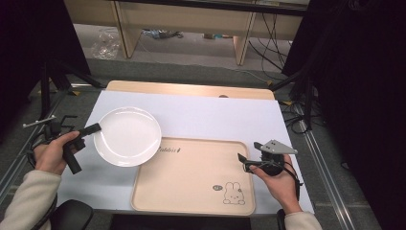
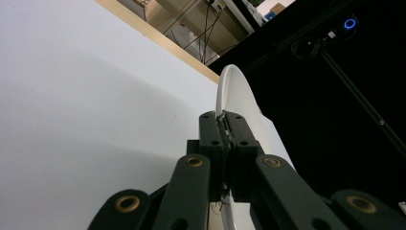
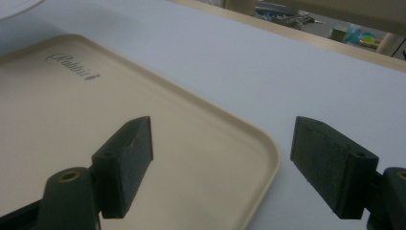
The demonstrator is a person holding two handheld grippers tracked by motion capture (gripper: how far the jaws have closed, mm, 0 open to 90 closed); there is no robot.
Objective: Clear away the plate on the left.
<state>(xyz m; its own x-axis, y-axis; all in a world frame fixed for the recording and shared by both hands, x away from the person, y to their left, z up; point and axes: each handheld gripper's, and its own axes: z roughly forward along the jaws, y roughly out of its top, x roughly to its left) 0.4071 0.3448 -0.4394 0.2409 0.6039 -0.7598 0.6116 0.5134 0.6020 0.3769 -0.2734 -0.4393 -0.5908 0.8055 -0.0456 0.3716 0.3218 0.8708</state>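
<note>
While clamped at its rim, the plate [image 1: 127,136] looks round, white, glossy.

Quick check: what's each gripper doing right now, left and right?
Left gripper: shut on the rim of the white plate.
Right gripper: open, holding nothing, jaws either side of the beige tray corner.

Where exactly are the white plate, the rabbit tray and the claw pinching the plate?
white plate [image 1: 128,135]: high view, centre of its dish.
rabbit tray [image 1: 191,175]: high view, bare middle of its floor.
left claw [image 2: 225,125]: left gripper view, tips shut on the plate's rim.
</note>
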